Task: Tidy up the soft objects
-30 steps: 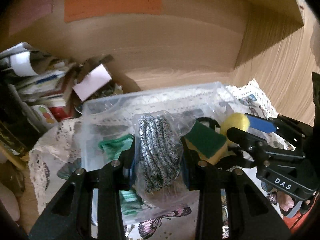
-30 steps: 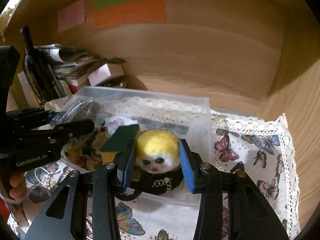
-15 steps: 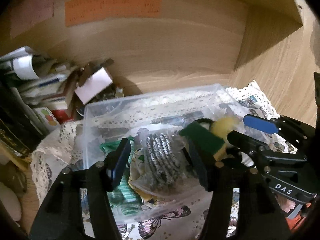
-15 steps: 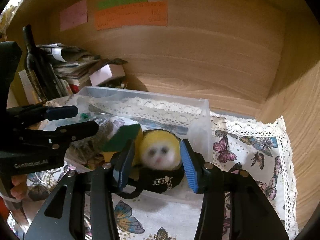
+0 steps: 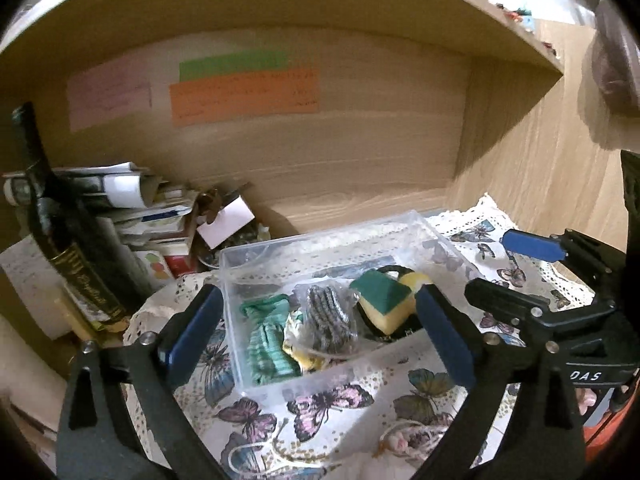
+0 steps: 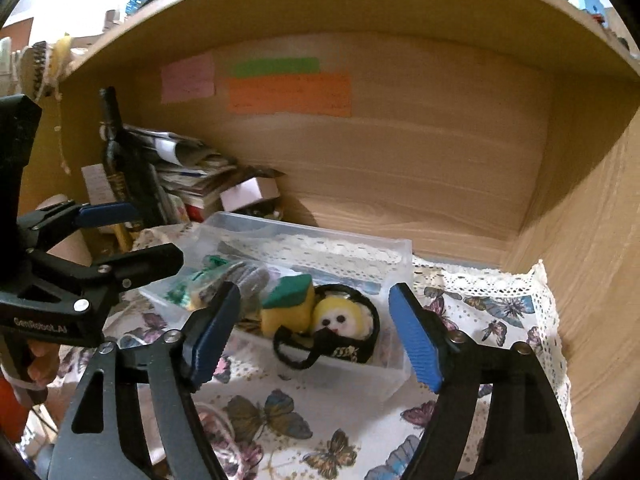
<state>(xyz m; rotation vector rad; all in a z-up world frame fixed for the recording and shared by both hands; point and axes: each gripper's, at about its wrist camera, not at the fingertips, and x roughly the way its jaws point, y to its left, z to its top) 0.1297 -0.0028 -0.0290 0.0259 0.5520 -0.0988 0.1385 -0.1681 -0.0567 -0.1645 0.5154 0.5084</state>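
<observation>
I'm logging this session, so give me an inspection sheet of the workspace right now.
Surface: butterfly cloth with lace edge, on a wooden shelf.
Job's things: clear box holds green cloth, bagged grey cord, sponge, yellow doll, black strap.
Clutter: bottle, stacked papers.
Grippers: left tool open, empty; right tool open, empty.
Cables: white string on cloth.
Surroundings: coloured notes on back wall.

left tool [image 5: 316, 332] released bagged scrubber [image 5: 330, 318] | right tool [image 6: 316, 332] released doll [image 6: 342, 320] (both withdrawn)
</observation>
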